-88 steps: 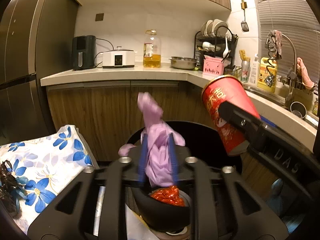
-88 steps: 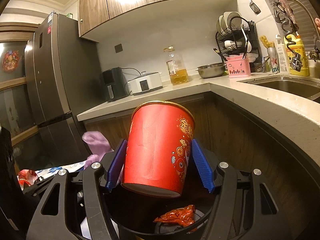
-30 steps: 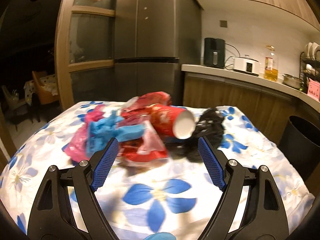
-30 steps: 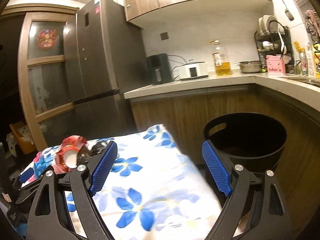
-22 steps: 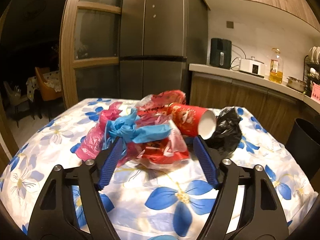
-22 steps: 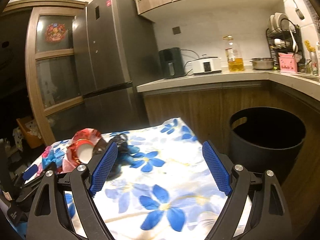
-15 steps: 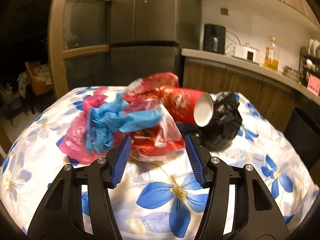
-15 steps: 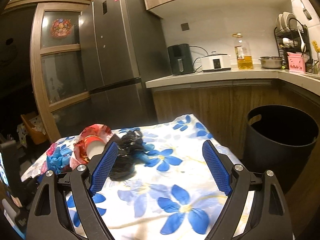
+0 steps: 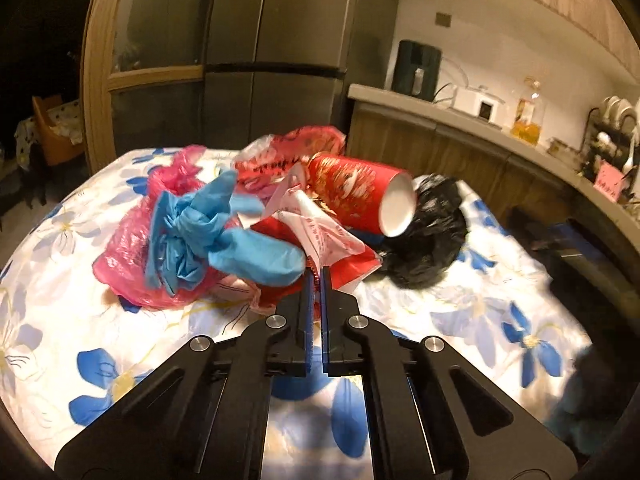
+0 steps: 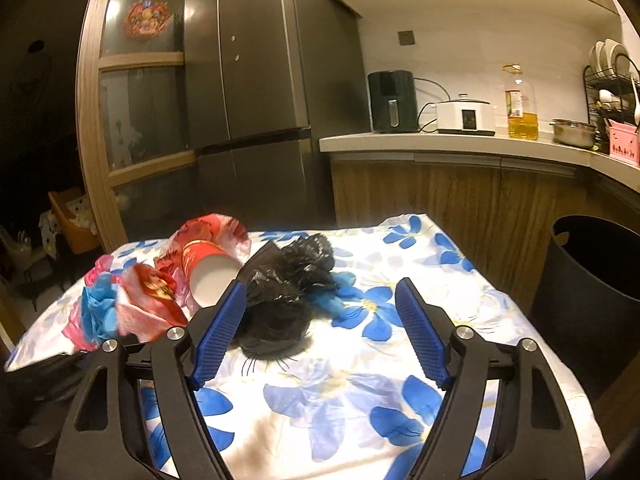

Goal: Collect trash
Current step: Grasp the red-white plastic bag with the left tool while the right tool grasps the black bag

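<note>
A heap of trash lies on the flowered tablecloth [image 9: 460,312]: a red-and-white plastic bag [image 9: 320,240], a blue glove [image 9: 224,236], a pink bag [image 9: 132,256], a red paper cup [image 9: 360,196] on its side and a crumpled black bag [image 9: 428,236]. My left gripper [image 9: 317,274] is shut on the near edge of the red-and-white bag. My right gripper [image 10: 320,312] is open and empty, above the table just in front of the black bag [image 10: 288,292]. The cup [image 10: 208,272] lies left of it.
A black trash bin [image 10: 592,276] stands on the floor right of the table [image 10: 400,364]. Behind are a grey fridge [image 10: 260,80], wooden cabinets and a counter [image 10: 460,144] with appliances and an oil bottle.
My left gripper has closed from wide open onto the edge of the red-and-white bag. My right gripper has swung from the bin toward the black bag, still open.
</note>
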A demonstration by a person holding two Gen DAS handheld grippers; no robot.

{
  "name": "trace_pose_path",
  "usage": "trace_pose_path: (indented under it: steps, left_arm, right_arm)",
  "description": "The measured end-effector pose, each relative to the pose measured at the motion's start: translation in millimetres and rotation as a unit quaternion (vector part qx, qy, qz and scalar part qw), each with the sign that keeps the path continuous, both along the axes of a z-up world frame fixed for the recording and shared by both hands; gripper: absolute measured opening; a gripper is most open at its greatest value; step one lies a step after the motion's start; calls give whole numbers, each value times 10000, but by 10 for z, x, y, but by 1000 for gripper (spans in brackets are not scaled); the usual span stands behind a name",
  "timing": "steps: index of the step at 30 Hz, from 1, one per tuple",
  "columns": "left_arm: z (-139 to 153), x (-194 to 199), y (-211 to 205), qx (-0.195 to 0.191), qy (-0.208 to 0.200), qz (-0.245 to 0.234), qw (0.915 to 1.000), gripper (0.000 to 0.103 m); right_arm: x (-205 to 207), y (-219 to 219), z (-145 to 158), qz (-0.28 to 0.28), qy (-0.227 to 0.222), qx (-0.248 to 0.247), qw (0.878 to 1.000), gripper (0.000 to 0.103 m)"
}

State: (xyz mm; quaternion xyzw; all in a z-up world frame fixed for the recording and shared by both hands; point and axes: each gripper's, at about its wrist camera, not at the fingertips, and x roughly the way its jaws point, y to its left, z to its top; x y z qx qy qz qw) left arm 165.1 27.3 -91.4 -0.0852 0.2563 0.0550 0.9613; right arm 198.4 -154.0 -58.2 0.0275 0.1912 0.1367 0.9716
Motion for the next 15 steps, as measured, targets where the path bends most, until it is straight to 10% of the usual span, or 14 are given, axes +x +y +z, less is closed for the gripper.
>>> trace_pose_path:
  steps: [15]
  left_arm:
    - [212,-422,61,-2,-427,-205,9989,1]
  right_arm:
    - [368,314,-195,305,493,-50,9983,57]
